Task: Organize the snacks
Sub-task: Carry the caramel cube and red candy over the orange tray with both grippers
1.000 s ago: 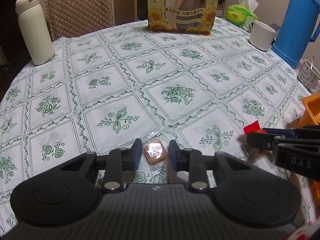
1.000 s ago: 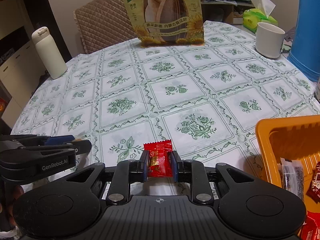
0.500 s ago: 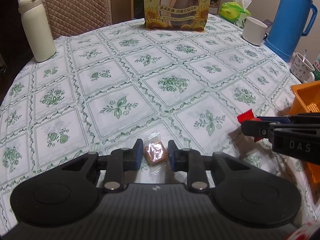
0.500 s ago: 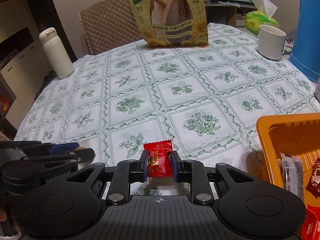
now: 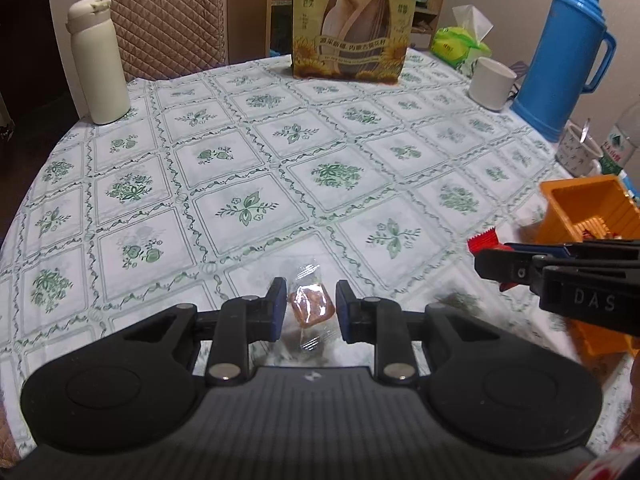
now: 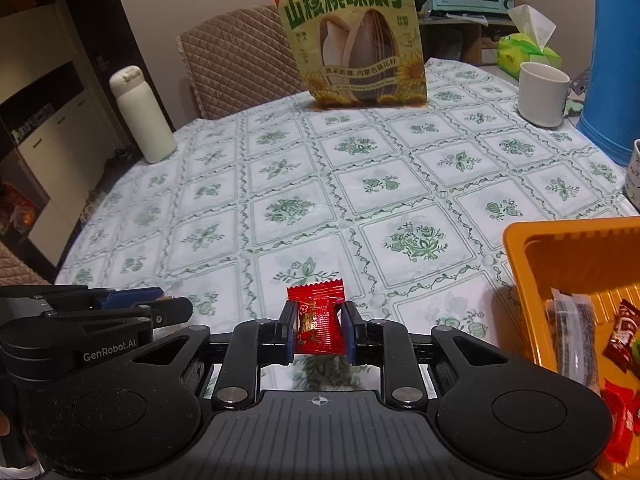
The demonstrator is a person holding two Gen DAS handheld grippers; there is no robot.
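Step in hand: carrying phase, both candies picked and clear of the tablecloth [image 5: 280, 152]. L gripper [image 5: 311, 307] is pinching a clear-wrapped brown candy [image 5: 311, 305] btwn its pads. R gripper [image 6: 319, 328] is clamping a red candy [image 6: 318, 326], pads pressed hard on the wrapper. Orange bin [image 6: 560, 240] is sitting just right of the R gripper, other snacks already inside. Next, prob: R is swinging over the rim and releasing first; L then needs to cross further right w/o clashing w/ R.

Dim warm indoor light from above, soft shadows on the desk [image 5: 280, 184], strong fisheye bending at edges, dark corners, slight blur low down.
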